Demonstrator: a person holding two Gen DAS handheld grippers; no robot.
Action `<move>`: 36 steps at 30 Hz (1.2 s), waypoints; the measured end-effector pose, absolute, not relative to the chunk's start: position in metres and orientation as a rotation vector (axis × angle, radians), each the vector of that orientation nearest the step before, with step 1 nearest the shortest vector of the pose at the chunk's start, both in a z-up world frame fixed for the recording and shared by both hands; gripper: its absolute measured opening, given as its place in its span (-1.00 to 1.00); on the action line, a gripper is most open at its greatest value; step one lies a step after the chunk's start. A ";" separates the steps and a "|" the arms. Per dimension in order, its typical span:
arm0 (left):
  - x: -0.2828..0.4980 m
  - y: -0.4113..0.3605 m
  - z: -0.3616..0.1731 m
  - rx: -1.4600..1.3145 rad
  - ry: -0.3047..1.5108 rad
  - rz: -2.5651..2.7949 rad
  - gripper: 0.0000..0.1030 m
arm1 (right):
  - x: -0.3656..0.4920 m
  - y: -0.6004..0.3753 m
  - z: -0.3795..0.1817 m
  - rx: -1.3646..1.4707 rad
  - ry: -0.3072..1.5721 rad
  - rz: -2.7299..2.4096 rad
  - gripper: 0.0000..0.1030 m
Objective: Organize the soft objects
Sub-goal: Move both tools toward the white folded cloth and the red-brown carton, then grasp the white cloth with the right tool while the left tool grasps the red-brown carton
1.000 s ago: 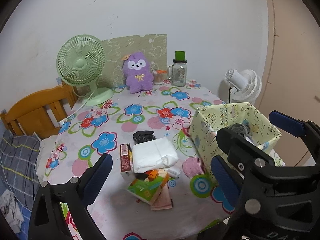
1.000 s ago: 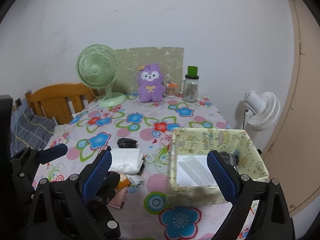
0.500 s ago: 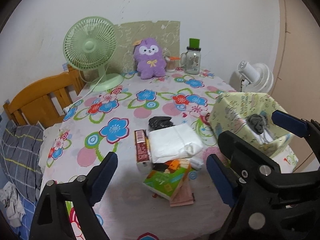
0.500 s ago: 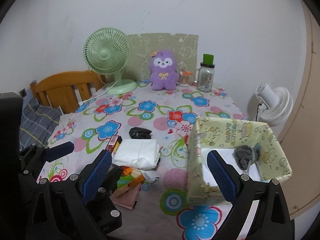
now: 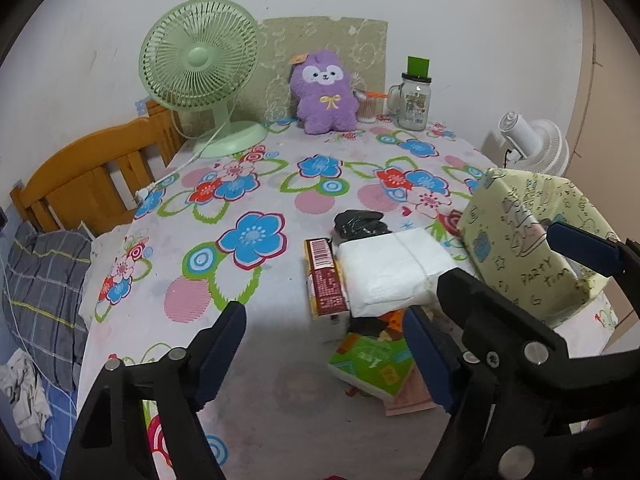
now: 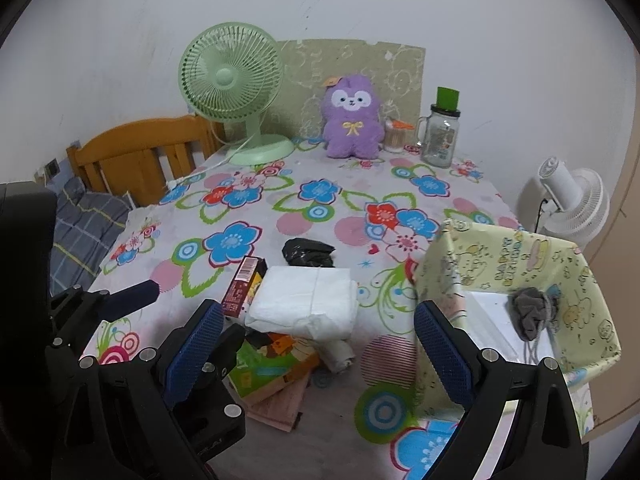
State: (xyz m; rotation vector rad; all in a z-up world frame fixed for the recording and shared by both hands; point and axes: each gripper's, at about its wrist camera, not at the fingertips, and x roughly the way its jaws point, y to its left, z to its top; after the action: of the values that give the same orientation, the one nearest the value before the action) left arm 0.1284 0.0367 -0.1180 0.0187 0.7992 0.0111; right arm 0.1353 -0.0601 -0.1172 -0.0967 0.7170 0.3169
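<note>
Both grippers hover over the clutter pile: left gripper fingers closing on nothing, right gripper fingers apart, empty. White folded cloth tops the pile, beside the yellow box, ready for boxing.

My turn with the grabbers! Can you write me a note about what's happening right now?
Left gripper: jaws closing, nothing between them.
Right gripper: open, empty, above the pile.
Box at the right holds a grey cloth, so that one is done.
Left to sort: white pack, black bag, and the packets under the pack. The plush sits at the back.
</note>
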 end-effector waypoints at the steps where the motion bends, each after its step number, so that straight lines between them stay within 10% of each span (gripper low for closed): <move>1: 0.130 0.038 -0.120 0.016 0.805 0.011 0.52 | 0.136 -0.059 -0.118 -0.098 0.720 0.315 0.90; 33: 0.176 0.058 -0.156 -0.056 0.890 -0.019 -0.20 | 0.202 -0.034 -0.165 -0.081 0.880 0.289 0.90; 36: 0.179 0.056 -0.159 -0.052 0.896 -0.030 -0.21 | 0.203 -0.032 -0.167 -0.089 0.865 0.291 0.64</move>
State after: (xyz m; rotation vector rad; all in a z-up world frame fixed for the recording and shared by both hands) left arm 0.1794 0.0562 -0.1587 -0.0519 0.8958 -0.0304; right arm 0.2026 -0.0318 -0.1674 -0.0893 0.8647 0.2911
